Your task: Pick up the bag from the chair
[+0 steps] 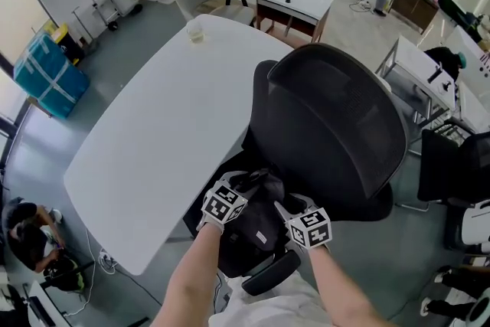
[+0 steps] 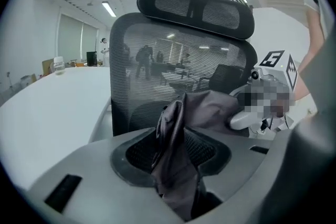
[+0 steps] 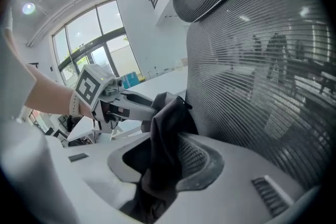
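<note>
A black fabric bag (image 1: 256, 222) lies on the seat of a black mesh office chair (image 1: 337, 126). My left gripper (image 1: 243, 191) and right gripper (image 1: 282, 204) both sit over the bag, close together. In the left gripper view a fold of the bag (image 2: 176, 155) is pinched between the jaws of my left gripper (image 2: 178, 186). My right gripper (image 3: 157, 186) is likewise shut on another fold of the bag (image 3: 165, 139). The left gripper (image 3: 113, 97) shows opposite in the right gripper view, the right gripper (image 2: 262, 107) in the left one.
A white oval table (image 1: 153, 134) stands to the chair's left, its edge close to the seat, with a small clear cup (image 1: 195, 32) at its far end. More chairs (image 1: 459, 165) and desks (image 1: 291, 0) stand to the right and behind. People work in the background.
</note>
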The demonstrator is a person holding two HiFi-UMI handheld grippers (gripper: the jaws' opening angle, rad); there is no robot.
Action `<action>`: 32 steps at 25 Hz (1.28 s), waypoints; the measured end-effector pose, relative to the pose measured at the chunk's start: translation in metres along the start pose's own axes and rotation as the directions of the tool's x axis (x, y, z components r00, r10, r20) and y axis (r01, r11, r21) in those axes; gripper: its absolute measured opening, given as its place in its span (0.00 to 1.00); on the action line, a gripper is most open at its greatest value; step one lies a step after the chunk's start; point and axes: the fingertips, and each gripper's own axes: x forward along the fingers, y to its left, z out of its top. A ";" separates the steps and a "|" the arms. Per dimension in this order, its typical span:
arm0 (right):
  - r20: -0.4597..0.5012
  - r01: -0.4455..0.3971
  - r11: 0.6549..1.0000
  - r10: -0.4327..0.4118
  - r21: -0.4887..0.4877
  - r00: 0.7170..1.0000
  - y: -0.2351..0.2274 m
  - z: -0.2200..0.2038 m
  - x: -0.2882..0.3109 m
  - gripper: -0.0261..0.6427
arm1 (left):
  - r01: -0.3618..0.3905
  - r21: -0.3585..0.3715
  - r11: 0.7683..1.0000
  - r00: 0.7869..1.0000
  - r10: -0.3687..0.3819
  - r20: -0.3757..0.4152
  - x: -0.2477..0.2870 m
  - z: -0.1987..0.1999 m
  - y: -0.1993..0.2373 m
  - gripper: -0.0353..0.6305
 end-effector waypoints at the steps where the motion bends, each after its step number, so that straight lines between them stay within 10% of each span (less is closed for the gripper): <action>1: -0.005 0.007 1.000 -0.007 -0.004 1.000 0.000 -0.001 0.000 0.22 | 0.001 -0.005 1.000 1.000 -0.001 -0.002 0.000 -0.001 -0.002 0.30; 21: 0.032 -0.038 0.999 0.039 -0.035 0.999 0.050 0.001 -0.045 0.09 | -0.062 -0.160 0.985 0.992 0.078 0.098 -0.089 -0.009 -0.059 0.13; 32: 0.159 -0.095 0.963 0.138 -0.253 0.978 0.106 0.078 -0.082 0.08 | -0.209 -0.305 0.929 0.912 0.298 0.281 -0.192 0.037 -0.073 0.12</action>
